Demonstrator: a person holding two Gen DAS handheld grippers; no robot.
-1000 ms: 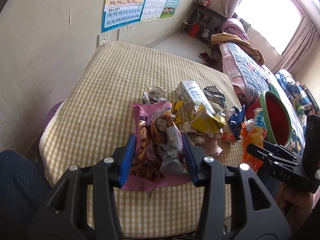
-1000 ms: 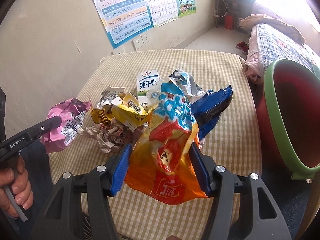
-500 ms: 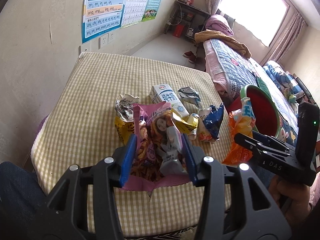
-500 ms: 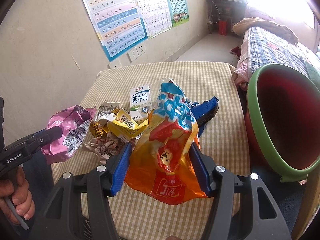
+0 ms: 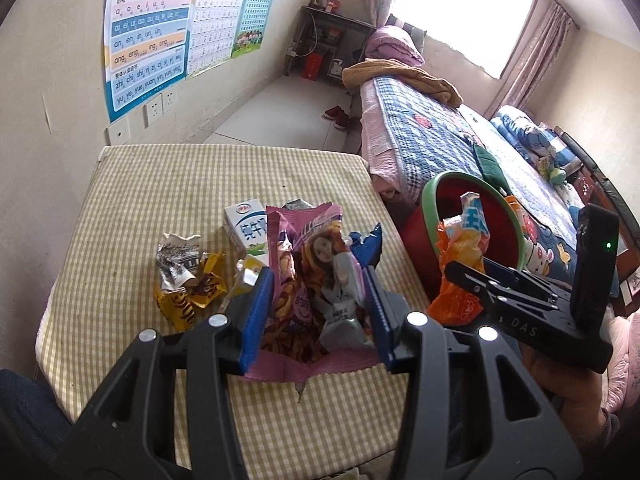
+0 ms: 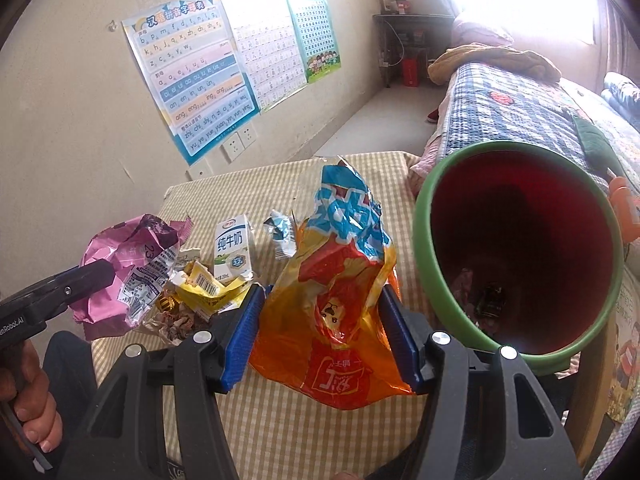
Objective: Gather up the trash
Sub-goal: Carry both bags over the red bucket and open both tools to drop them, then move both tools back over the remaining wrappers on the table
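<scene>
Your left hand-held gripper (image 5: 318,312) is clamped on a crumpled pink foil snack bag (image 5: 308,276), its 2 blue pads pressing the bag's sides, and the bag hangs clear above the yellow-checked cloth surface (image 5: 160,184). Your right hand-held gripper (image 6: 322,334) grips a crinkled orange and blue plastic snack bag (image 6: 340,288) the same way, pads tight on both sides, the bag lifted off the cloth. Just to the right of that bag, beside the surface's edge, the red plastic bin with a green rim (image 6: 516,248) gapes toward you, with a few scraps at its bottom. On the surface lie more trash: a white and green milk carton (image 6: 234,250) standing upright, a yellow crumpled wrapper (image 6: 204,286) in front of it, a blue wrapper (image 5: 370,246) behind the pink bag, and a silver and yellow wrapper (image 5: 186,276) to the left. A blue quilted bed (image 5: 432,136) runs along behind the bin.
</scene>
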